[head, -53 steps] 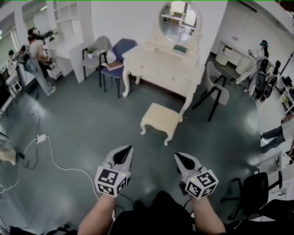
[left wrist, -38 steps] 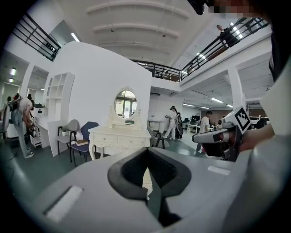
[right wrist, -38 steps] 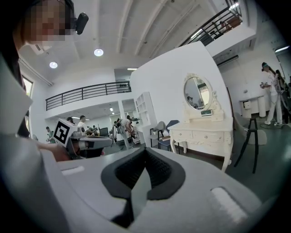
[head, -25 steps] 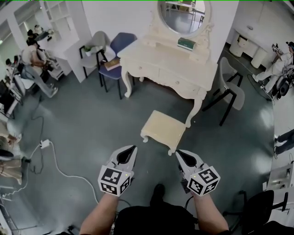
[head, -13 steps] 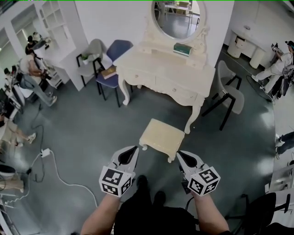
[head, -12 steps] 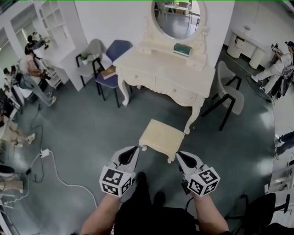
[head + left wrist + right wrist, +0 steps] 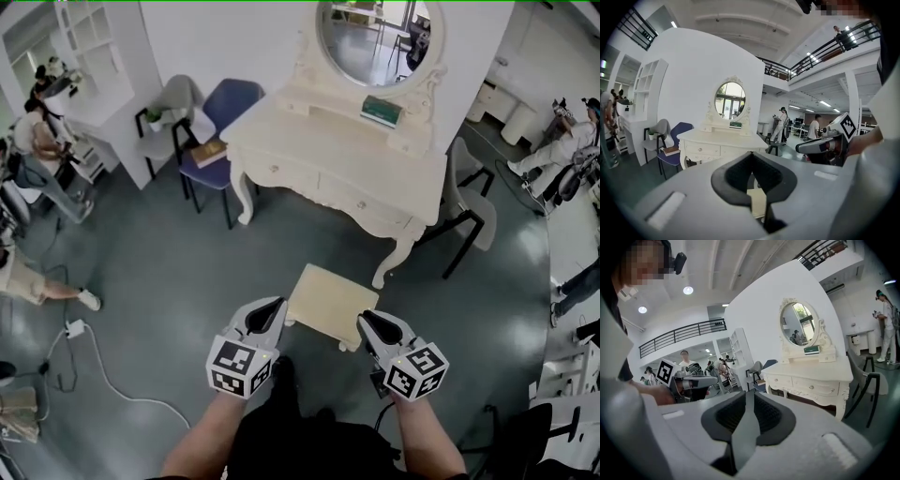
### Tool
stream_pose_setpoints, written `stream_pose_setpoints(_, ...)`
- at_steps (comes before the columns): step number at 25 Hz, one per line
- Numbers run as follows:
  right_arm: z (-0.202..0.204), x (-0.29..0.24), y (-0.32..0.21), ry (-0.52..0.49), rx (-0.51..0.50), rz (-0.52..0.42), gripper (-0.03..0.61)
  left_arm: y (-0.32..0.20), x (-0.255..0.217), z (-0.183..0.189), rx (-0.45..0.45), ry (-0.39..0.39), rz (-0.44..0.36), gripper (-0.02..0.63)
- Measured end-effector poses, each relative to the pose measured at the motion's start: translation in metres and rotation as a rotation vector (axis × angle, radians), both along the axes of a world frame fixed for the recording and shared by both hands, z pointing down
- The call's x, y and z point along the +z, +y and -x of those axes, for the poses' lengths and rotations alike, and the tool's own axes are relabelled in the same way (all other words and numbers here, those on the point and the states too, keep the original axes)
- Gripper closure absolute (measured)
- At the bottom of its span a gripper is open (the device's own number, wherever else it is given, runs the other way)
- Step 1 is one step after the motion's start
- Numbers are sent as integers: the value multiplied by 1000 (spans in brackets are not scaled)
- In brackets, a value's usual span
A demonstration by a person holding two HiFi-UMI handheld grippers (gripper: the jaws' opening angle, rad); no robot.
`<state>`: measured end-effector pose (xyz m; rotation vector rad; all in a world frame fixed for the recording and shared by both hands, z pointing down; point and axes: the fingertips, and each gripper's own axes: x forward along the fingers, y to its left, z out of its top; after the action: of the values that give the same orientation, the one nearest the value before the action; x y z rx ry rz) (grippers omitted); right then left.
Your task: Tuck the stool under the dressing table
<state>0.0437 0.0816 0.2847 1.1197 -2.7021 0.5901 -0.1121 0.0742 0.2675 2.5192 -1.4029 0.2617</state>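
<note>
**Stool.** The cream stool (image 7: 330, 302) stands upright on the grey floor (image 7: 187, 272) in front of the desk (image 7: 328, 159). It is near the desk's front leg on the right of the head view and is not under the desk top.

**Left claw.** The left claw (image 7: 275, 305) is closed and holds nothing. Its tip is at the stool corner farthest from the desk on the left. The views do not show whether it touches the stool.

**Right claw.** The jaws of the right claw (image 7: 364, 320) are opening. Only the floor shows through the gap between them. Its tip is at the matching stool corner on the right.

**Desk surroundings.** An oval mirror (image 7: 375, 37) rises from the back of the desk, with a green box (image 7: 382, 111) below it. A blue chair (image 7: 220, 141) stands beside the desk's left end, and a grey chair (image 7: 469, 202) beside its right end.
</note>
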Motion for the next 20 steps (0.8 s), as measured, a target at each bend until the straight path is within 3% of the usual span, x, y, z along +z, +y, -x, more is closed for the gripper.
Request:
stream_pose_setpoints(9, 52, 27, -62, 19, 38, 59, 486, -73, 22, 46, 58, -8, 50, 597)
stream_pose_setpoints(20, 19, 104, -79, 63, 70, 187, 431, -97, 109, 19, 94, -36, 210, 597)
